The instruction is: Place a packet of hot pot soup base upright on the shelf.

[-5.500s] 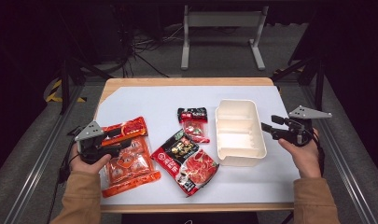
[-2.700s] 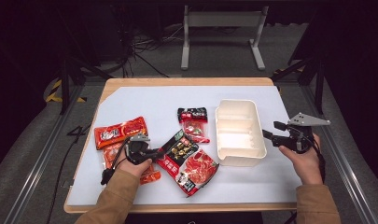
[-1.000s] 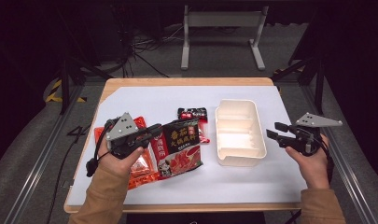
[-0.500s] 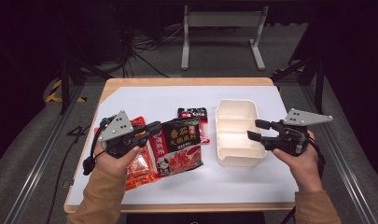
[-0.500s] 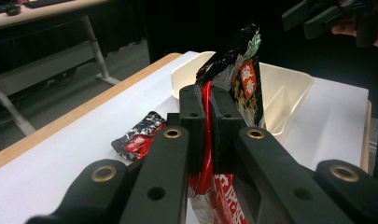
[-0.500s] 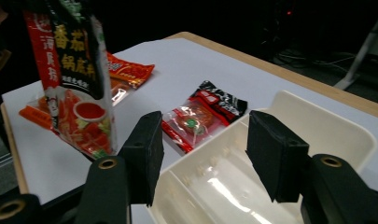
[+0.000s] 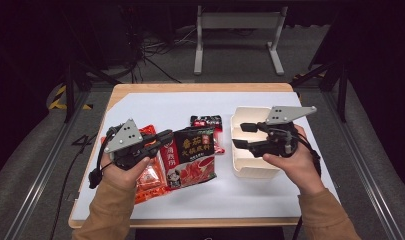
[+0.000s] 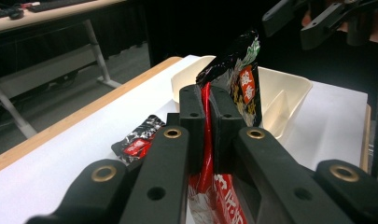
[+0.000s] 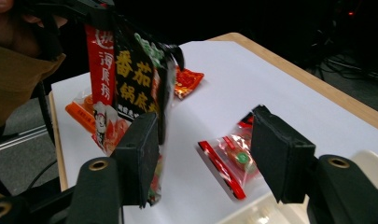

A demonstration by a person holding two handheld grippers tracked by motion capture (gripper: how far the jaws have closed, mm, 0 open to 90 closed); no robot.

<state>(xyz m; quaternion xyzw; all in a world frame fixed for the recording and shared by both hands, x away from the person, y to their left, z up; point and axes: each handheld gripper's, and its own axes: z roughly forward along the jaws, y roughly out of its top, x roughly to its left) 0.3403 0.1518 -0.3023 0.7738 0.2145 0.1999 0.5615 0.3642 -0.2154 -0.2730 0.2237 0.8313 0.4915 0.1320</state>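
Lifting step: left gripper [image 7: 162, 138], jaws pinching large sauce packet [image 7: 192, 157] by its edge above worktop [image 7: 290, 195]. Right gripper [image 7: 242, 135], jaws spread, over white tray [image 7: 255, 167]. Next, probably: carry packet to tray.

Lifted packet [image 7: 192, 157] blocks the way toward tray [image 7: 255, 167].

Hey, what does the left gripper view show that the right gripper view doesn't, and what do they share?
Left gripper view: its tool pinching the edge of the big sauce packet, with the cream tray behind and the other tool raised beyond.

Right gripper view: its tool with jaws apart, and orange packets lying farther back.

Both: the lifted sauce packet, the small red-and-black packet and the white table cover.
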